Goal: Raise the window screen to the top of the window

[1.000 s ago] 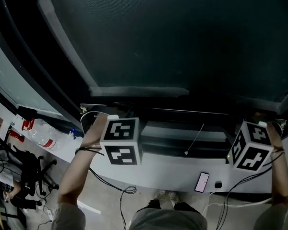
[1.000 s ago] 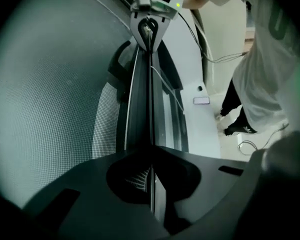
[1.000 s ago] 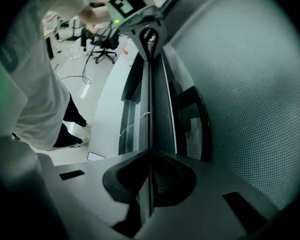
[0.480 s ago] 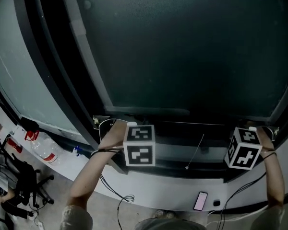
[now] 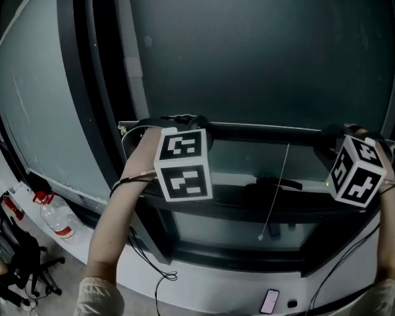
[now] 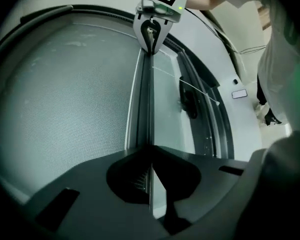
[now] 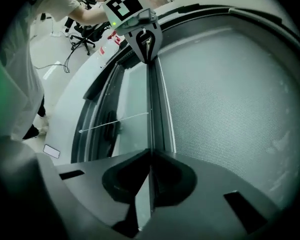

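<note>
Dark grey mesh window screen (image 5: 263,51), seen from the head view, with its slim metal bottom rail (image 5: 250,129) sitting partway up the black window frame (image 5: 92,78). The left gripper (image 6: 150,178) and the right gripper (image 7: 150,176) are each pinching a thin lip of the bottom rail at opposite ends, with their jaws pressing nearly together on it. Below the rail, 1 band of bare glass pane (image 5: 230,157) is showing, crossed by a thin white pull cord (image 5: 275,196). The raise is judged to be underway but unfinished. The top of the window is lying out of view, so the remaining travel cannot be told.
</note>
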A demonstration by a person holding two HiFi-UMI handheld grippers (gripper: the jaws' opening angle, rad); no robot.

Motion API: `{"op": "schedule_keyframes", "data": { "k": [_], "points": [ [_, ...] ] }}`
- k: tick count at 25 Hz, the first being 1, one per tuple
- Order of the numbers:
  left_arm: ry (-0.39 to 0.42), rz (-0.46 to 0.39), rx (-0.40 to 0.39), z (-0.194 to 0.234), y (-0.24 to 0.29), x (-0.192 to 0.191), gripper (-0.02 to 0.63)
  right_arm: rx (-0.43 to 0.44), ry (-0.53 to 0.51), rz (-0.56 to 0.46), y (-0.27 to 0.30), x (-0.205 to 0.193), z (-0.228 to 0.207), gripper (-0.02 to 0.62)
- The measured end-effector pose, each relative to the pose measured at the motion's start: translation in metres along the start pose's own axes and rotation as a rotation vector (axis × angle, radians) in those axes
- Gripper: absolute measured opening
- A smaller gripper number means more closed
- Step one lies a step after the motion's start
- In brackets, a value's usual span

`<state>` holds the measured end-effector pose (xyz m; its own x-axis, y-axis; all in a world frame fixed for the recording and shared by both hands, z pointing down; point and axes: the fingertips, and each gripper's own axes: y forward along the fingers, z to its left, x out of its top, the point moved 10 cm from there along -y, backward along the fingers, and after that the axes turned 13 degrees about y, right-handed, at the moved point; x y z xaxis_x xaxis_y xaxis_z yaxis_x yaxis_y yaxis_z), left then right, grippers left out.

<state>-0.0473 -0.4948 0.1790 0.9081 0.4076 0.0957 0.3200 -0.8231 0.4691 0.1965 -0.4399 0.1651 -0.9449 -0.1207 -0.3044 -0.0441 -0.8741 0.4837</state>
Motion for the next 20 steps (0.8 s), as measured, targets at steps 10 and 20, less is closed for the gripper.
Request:
{"op": "schedule_keyframes", "data": {
  "k": [10, 20],
  "points": [
    [0.019, 0.056, 0.325, 0.135, -0.080, -0.015, 0.015, -0.314, -0.084, -0.037, -0.081, 0.052, -0.123, 0.020],
    [0.071, 0.137, 0.541, 0.237, -0.136, -0.028, 0.015, -0.556, -0.108, -0.059, -0.139, 0.098, -0.214, 0.020]
  ]
}}
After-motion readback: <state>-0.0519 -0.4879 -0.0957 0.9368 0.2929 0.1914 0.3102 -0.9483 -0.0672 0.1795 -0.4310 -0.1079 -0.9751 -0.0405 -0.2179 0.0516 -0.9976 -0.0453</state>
